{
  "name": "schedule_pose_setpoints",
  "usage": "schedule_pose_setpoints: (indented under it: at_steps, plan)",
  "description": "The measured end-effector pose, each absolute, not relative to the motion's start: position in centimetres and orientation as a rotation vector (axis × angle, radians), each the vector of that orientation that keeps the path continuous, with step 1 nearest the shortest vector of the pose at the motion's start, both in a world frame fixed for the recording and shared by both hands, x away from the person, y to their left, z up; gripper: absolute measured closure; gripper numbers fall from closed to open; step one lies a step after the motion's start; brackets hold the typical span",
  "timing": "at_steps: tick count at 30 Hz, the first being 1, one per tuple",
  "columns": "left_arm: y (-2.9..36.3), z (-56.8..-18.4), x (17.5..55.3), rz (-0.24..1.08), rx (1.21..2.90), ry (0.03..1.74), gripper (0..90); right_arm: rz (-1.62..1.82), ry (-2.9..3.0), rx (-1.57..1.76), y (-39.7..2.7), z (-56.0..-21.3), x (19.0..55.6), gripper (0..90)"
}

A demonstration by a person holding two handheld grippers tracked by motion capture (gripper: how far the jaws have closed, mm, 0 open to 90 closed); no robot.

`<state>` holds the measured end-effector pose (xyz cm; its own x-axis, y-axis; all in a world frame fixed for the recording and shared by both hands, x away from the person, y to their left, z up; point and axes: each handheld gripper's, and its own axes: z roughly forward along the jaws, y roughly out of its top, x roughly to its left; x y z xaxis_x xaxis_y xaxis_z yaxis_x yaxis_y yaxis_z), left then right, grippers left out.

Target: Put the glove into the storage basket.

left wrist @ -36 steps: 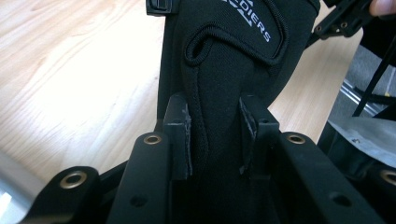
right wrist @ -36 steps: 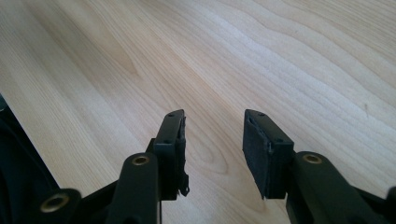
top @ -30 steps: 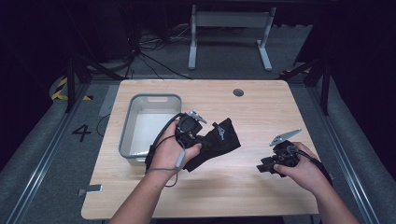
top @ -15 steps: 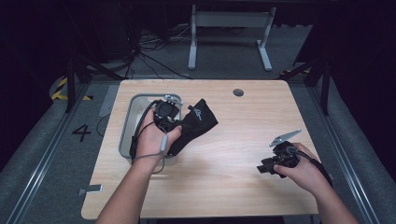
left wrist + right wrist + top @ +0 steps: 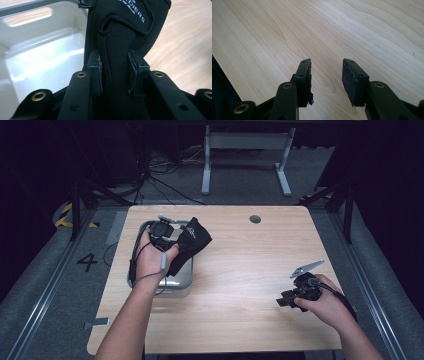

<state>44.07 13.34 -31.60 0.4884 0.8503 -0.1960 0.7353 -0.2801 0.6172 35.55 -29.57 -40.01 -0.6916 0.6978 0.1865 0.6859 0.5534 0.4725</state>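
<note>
We see the left tongs clamped on a black fabric pouch, its two pads pressing the cloth from either side in the left gripper view, where the pouch rises between them and bears white lettering near its top. In the high view the pouch hangs at the 10 o'clock part of the worktop, over the right edge of a grey metal tray that sits toward 9 o'clock. The left hand covers much of the tray from above. In the left gripper view the tray lies at 9 o'clock of the pouch, its pale floor bare and shiny, while bare wood of the worktop shows at 3 o'clock. We cannot tell whether the pouch touches the tray's rim.

The right tongs sit at about 4 o'clock on the worktop, well apart from the pouch and tray, held low by the right hand. In the right gripper view the right tongs stand wide with nothing between them, just light wood grain of the worktop beneath.
</note>
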Motion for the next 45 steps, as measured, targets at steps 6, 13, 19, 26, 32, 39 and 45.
schedule_pose_setpoints:
  at_steps: [6, 13, 19, 26, 32, 39, 45]
  plan:
    - [14.6, -32.4, 45.3, 0.265, 2.002, 1.379, 67.7, 0.820, 2.743, 1.237, -29.7, -40.1, 35.5, 59.8]
    - [15.7, -34.2, 46.7, 0.266, 1.973, 1.486, 67.6, 0.813, 2.745, 1.250, -29.9, -40.4, 35.5, 59.5]
    - [16.8, -36.0, 47.7, 0.238, 1.946, 1.568, 67.6, 0.813, 2.744, 1.256, -29.9, -40.5, 35.5, 59.2]
    - [17.4, -37.8, 48.5, 0.238, 1.956, 1.632, 67.4, 0.808, 2.747, 1.251, -29.8, -40.6, 35.5, 58.8]
    - [17.4, -38.9, 48.8, 0.203, 1.991, 1.668, 67.4, 0.811, 2.744, 1.250, -29.7, -40.5, 35.5, 58.6]
    - [17.0, -40.0, 49.2, 0.177, 2.045, 1.686, 66.6, 0.813, 2.743, 1.250, -29.7, -40.5, 35.4, 58.3]
    - [16.9, -40.6, 49.6, 0.227, 2.035, 1.675, 49.3, 0.829, 2.724, 1.257, -30.1, -40.1, 35.2, 57.6]
